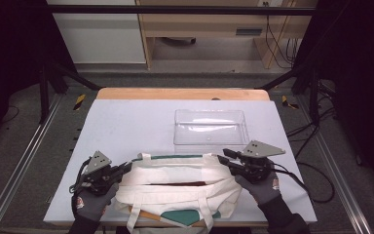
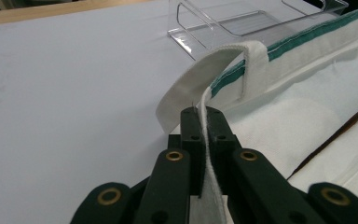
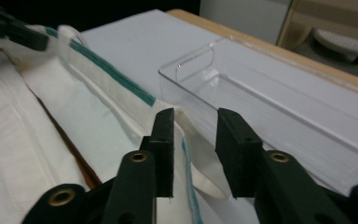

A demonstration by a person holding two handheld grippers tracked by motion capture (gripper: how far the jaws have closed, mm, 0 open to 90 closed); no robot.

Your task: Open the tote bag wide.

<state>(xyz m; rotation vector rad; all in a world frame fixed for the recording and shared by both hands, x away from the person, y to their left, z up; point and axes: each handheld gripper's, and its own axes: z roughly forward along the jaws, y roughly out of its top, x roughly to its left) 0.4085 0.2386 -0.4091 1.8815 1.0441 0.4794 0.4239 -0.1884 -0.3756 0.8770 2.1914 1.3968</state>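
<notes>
The bag [image 1: 175, 187] lies at the table's [image 1: 126, 122] near edge. The left gripper [image 2: 203, 116] pinches its rim; the right gripper [image 3: 193, 140] stands apart around the far rim and should clamp squarely before pulling.

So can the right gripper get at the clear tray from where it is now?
Probably yes. The right gripper has its jaws apart around the tote bag's edge without clamping it, and the clear tray sits just beyond on bare table, nothing between. It would first have to slip off the fabric.
</notes>
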